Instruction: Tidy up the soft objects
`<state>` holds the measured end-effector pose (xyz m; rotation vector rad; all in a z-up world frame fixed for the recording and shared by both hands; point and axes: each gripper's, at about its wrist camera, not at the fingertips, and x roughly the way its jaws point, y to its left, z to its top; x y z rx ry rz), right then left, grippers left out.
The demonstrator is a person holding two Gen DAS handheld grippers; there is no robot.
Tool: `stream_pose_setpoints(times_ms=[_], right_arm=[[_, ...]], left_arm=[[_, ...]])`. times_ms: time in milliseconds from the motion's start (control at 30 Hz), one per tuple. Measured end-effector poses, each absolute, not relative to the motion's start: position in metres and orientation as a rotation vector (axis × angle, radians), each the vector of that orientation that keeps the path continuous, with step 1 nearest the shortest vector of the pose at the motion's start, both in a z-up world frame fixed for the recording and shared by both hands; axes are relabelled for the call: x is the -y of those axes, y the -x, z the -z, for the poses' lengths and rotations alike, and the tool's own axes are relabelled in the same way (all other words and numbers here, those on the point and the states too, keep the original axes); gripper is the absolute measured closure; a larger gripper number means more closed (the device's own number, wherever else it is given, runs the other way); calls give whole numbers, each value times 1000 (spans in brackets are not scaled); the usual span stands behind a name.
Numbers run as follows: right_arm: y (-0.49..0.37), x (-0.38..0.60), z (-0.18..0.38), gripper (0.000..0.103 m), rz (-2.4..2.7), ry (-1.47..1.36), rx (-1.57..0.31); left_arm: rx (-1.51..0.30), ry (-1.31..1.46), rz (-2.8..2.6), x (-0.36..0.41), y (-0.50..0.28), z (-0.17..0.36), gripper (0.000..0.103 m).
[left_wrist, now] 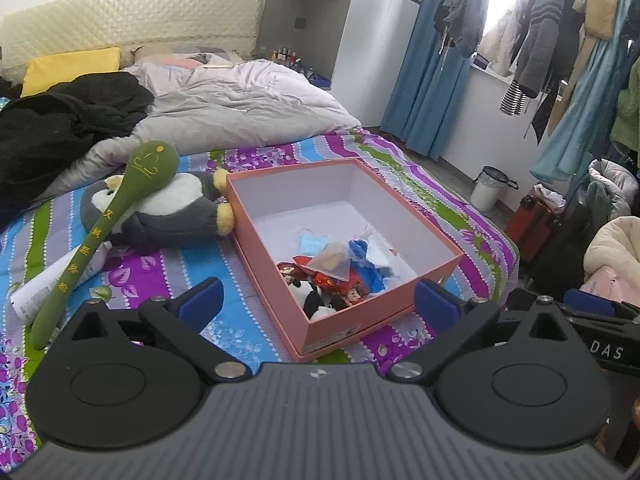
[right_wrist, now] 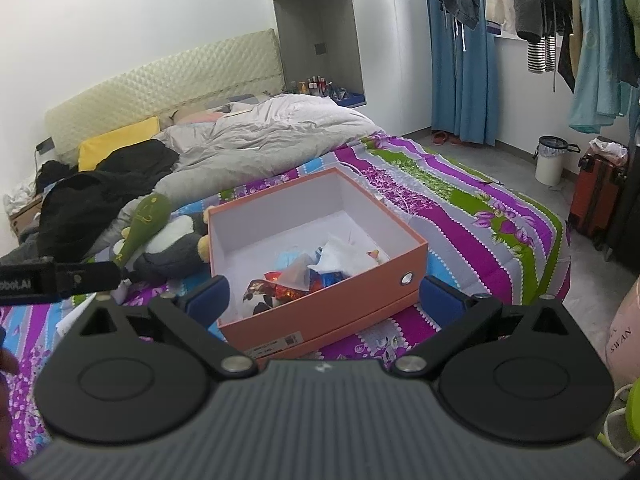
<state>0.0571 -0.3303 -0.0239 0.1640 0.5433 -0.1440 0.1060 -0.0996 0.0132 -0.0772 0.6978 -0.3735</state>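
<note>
Bed [left_wrist: 420, 184]: striped floral cover carries everything; grey duvet [left_wrist: 240, 100] and black clothing [left_wrist: 60, 128] piled toward the headboard.
Box [left_wrist: 276, 236]: orange, open-topped, white inside, resting mid-bed; far half of its floor is bare.
Penguin plush [left_wrist: 176, 208]: grey and white, lying on its side just left of the box, its yellow foot touching the box wall.
Green plush stick [left_wrist: 100, 232]: long soft wand with yellow characters, laid across the penguin, tail running toward the near left; a white tube lies under it.
Small soft items [left_wrist: 336, 276]: panda and other small toys and wrappers heaped in the box's near corner.
Left tongs [left_wrist: 318, 300]: spread wide, holding nothing, hovering before the box's near corner.
Right tongs [right_wrist: 324, 296]: likewise wide and empty, above the box's near wall.
Likely step: fetch the stick first, since it pins the penguin.
Doing it well: pinch the stick mid-shaft, lift clear, lay it diagonally in the bare half; squeeze the penguin's body deeply, as plush slips from a shallow bite.
</note>
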Motion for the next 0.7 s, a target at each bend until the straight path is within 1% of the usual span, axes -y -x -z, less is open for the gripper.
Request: stream_pose_setpoints(times_ms=[400, 700], right_arm=[[-59, 325, 25, 0, 117, -161, -539], [-59, 323, 23, 0, 109, -159, -540]], left_arm=[[-693, 41, 331, 94, -104, -20, 0], [-650, 34, 327, 91, -96, -27, 0]])
